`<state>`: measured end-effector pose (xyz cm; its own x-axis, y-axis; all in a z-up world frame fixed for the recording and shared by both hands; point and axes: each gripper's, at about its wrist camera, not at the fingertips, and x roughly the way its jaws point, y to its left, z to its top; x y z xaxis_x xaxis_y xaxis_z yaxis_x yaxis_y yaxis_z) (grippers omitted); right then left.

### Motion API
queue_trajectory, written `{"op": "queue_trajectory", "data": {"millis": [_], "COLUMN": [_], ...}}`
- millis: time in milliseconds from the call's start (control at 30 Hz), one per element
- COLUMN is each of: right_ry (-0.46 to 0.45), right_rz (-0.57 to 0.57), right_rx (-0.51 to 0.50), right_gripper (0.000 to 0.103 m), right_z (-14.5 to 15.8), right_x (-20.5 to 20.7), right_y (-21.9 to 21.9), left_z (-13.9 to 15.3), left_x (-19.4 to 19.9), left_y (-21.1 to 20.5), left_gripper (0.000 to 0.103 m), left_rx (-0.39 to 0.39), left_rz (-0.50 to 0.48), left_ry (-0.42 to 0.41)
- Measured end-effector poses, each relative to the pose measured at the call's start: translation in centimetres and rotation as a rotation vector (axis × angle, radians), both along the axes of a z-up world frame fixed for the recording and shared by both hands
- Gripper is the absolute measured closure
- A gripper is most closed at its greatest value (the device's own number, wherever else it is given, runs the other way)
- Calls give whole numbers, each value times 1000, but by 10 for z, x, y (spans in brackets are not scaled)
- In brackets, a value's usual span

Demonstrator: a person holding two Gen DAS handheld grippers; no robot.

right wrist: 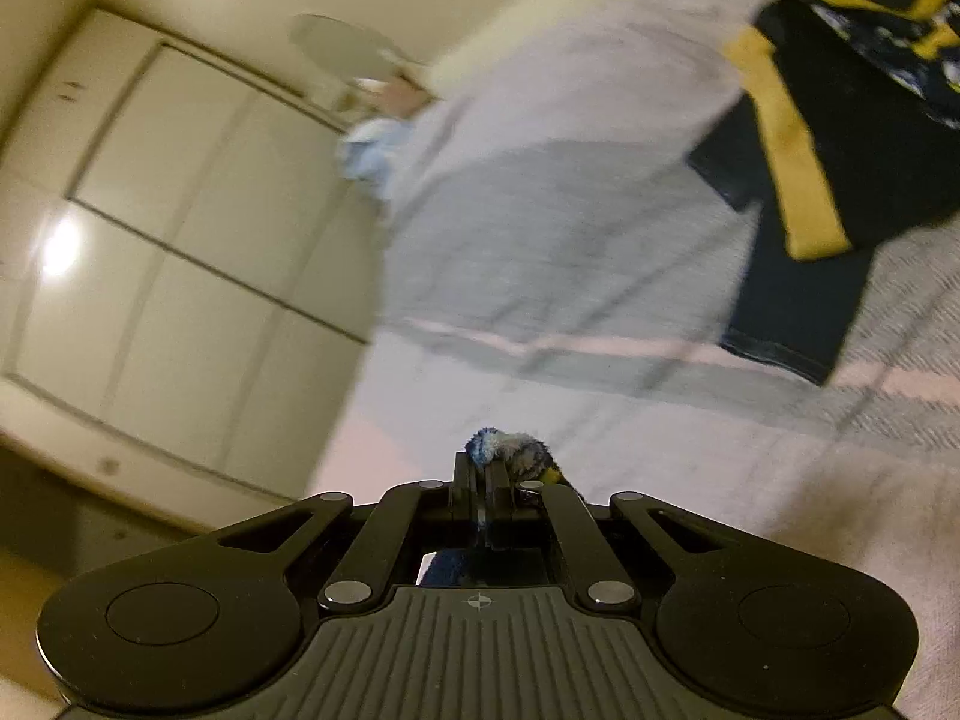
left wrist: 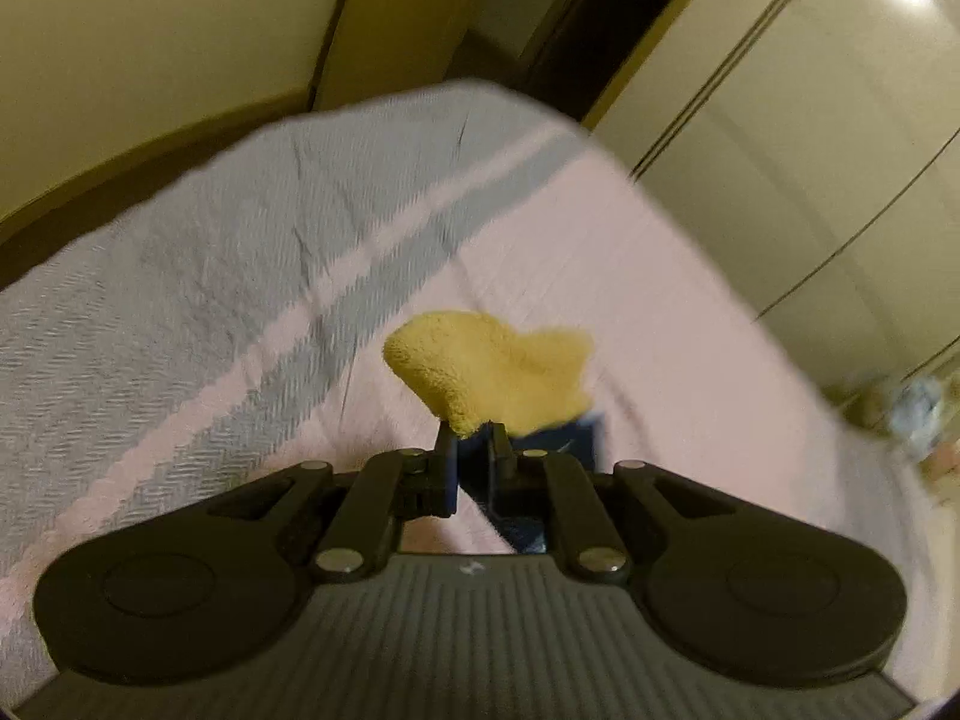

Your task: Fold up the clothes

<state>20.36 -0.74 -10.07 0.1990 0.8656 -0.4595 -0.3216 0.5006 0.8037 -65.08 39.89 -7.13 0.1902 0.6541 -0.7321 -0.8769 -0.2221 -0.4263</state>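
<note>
Left wrist view: both claws pinch cloth above the bed

Fuzzy yellow garment (left wrist: 492, 369) is clamped in the left claw (left wrist: 477, 441); the right claw (right wrist: 486, 468) nips a blue-white fold (right wrist: 510, 450). A navy, yellow-banded garment (right wrist: 840, 138) lies flat on the woven, striped bedspread (left wrist: 210, 276) with bare fabric around, pale wardrobe doors (left wrist: 810, 120) beyond the bed's edge.

Cream wardrobe doors (left wrist: 810, 138) (glare-lit), striped bedspread (left wrist: 240, 252)
</note>
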Motion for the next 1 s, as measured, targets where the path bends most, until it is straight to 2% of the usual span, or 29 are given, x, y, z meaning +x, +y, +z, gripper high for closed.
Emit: {"op": "queue_trajectory", "data": {"millis": [67,133,233,300,367,433,467,500,533,567,633,667,733,767,800,867,900,1000], "right_ry": [-16,-6,40,90,143,186,211,222,225,203,157,156,155,155,154,152,131,-100], "right_rz": [26,35,19,-2,-25,-32,-42,-60,-80,-82,-54,-23,39,70,102,166,175,153], "right_rx": [15,-17,-124,-282,-455,-653,-697,-715,-728,-744,-794,-835,-915,-955,-995,-1074,-1080,-966], "right_gripper": [102,102,102,102,102,101,97,90,72,65,64,58,48,46,44,44,44,44], "right_z": [4,-9,-48,-91,-138,-185,-200,-206,-209,-207,-200,-198,-194,-192,-191,-187,-180,-140], "right_x": [-6,-12,-22,-28,-33,-39,-42,-45,-49,-51,-54,-56,-59,-61,-62,-66,-69,-87], "right_y": [-22,-50,-100,-127,-154,-172,-177,-180,-182,-180,-171,-166,-156,-151,-146,-137,-131,-113], "left_z": [-1,-22,-88,-145,-206,-243,-252,-252,-247,-240,-228,-222,-208,-204,-200,-192,-189,-182], "left_x": [-21,-41,-69,-79,-82,-81,-80,-80,-79,-78,-75,-76,-75,-78,-81,-81,-76,-49], "left_y": [-39,-80,-137,-164,-188,-203,-210,-215,-218,-220,-219,-217,-215,-214,-213,-214,-213,-205], "left_gripper": [95,95,94,93,93,90,89,86,83,82,78,78,79,80,80,81,81,81], "left_rx": [10,-22,-145,-254,-386,-465,-464,-444,-426,-411,-381,-365,-358,-367,-378,-354,-336,-290], "left_rz": [23,47,87,83,67,67,65,62,60,54,22,11,45,71,98,99,75,-37], "left_ry": [-11,-34,-44,17,122,227,262,280,287,297,352,403,503,511,512,448,417,327]}}
